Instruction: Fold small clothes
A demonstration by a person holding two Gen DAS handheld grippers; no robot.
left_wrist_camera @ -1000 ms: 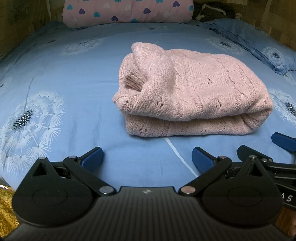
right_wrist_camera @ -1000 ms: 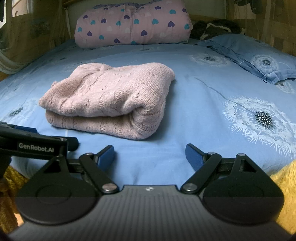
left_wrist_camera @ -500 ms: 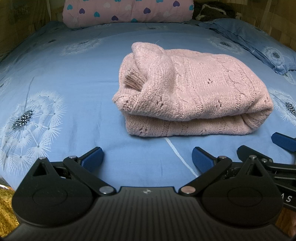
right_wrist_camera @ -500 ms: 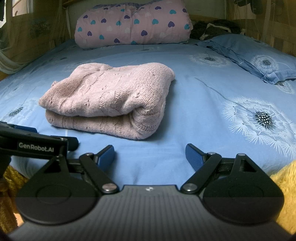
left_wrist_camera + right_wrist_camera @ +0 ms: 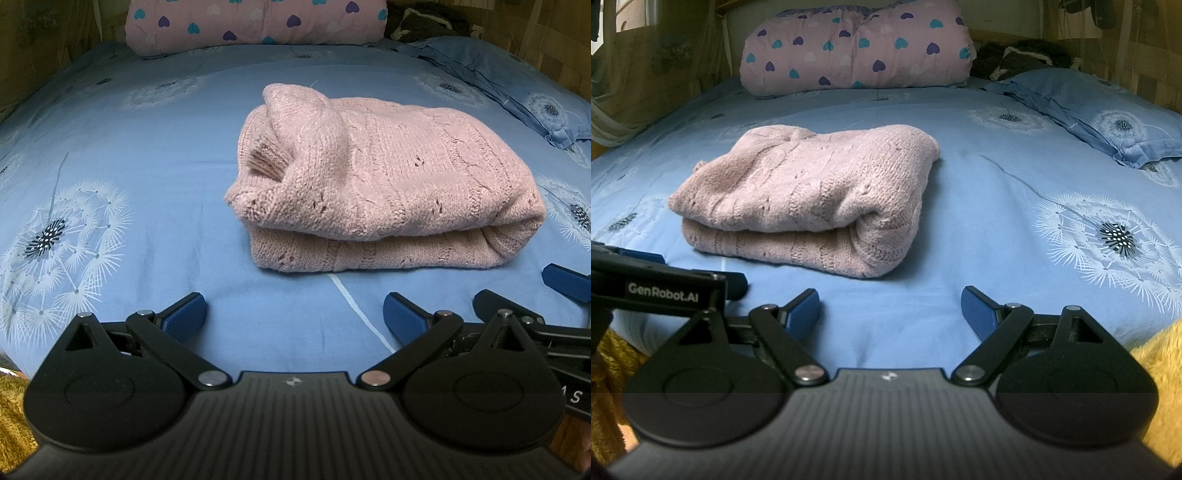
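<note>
A pink knitted sweater (image 5: 388,184) lies folded in a thick bundle on the blue bed sheet (image 5: 147,147); it also shows in the right wrist view (image 5: 812,195). My left gripper (image 5: 293,314) is open and empty, held over the sheet just short of the sweater's near edge. My right gripper (image 5: 890,308) is open and empty, in front of the sweater's right corner. The right gripper's fingers (image 5: 565,282) show at the right edge of the left wrist view. The left gripper's body (image 5: 665,291) shows at the left of the right wrist view.
A pink heart-print rolled quilt (image 5: 857,48) lies at the head of the bed. A blue pillow (image 5: 1100,110) sits at the far right, with a dark garment (image 5: 1019,55) behind it. Yellow fuzzy fabric (image 5: 1160,354) hangs at the bed's near edge.
</note>
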